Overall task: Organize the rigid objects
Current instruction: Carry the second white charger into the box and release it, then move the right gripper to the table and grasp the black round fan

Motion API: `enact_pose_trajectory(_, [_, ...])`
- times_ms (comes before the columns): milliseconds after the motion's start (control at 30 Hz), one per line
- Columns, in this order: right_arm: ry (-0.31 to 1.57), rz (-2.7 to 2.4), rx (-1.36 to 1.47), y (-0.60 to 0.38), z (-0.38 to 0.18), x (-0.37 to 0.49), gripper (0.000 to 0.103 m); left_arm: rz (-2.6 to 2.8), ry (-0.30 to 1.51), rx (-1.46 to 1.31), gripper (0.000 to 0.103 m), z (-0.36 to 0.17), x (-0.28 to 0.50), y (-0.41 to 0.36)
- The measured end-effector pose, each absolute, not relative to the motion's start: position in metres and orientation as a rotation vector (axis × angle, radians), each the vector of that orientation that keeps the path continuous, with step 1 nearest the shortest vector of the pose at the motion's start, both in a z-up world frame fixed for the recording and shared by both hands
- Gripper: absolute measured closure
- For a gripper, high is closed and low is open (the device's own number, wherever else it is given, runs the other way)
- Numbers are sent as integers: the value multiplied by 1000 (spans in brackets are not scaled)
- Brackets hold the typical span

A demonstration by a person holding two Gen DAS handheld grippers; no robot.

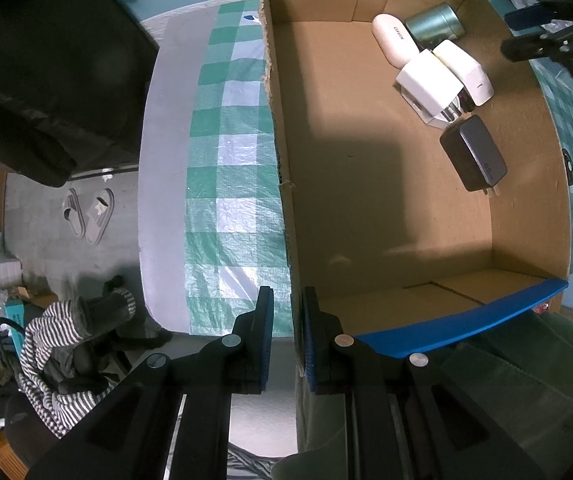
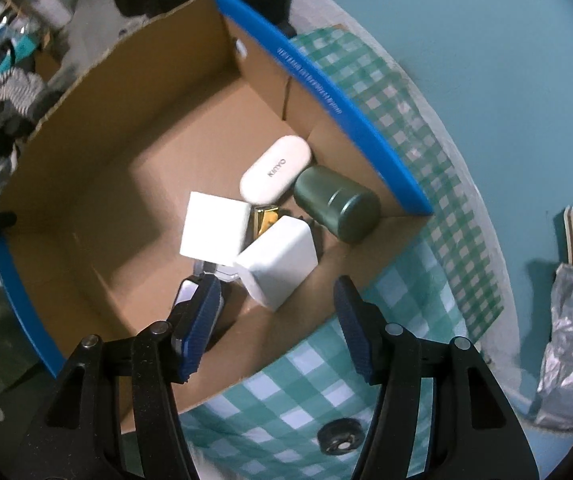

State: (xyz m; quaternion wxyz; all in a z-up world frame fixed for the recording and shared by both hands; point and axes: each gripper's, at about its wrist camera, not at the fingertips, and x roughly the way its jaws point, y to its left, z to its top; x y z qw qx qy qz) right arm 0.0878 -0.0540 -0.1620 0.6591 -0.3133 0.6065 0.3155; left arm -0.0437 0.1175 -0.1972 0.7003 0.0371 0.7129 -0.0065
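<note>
Landmark: cardboard box (image 2: 98,184), open-topped, blue-edged, on the green checked cloth (image 2: 398,292). All places below are read against it.

Left gripper (image 1: 288,336): you have it clenched on the box's side wall, one pad outside, one inside, near the blue-edged corner. It looks to be steadying the box.

Right gripper (image 2: 276,328): jaws parted, nothing pressed between the pads. It hangs over the box's near wall, pointing down; one finger is over the box floor, the other over the cloth outside.

Already in the box: white oval case (image 2: 276,170), green canister (image 2: 336,204), two white blocks (image 2: 214,228) and a dark charger (image 1: 474,158), all bunched in the corner away from your left gripper.

Candidate next thing: small round black piece (image 2: 340,436) with a pale centre, lying on the cloth just outside the box's near wall. What it is, you cannot tell.

Direction from right gripper: it lies on the cloth side, back towards your wrist, away from the box interior.

Long axis: none to speak of; it reads as round, so wrist roll likely matters little.

Nearer hand: the right, clearly. The left is occupied.

Judgement: draw back from the box wall, then descend on it.
</note>
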Motion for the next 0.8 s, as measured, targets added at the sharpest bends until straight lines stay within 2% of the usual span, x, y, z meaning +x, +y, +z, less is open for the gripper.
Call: enact_pose_trajectory(800, [1371, 562, -519, -133, -109, 73, 43, -38, 1591, 124, 89, -196, -46, 110])
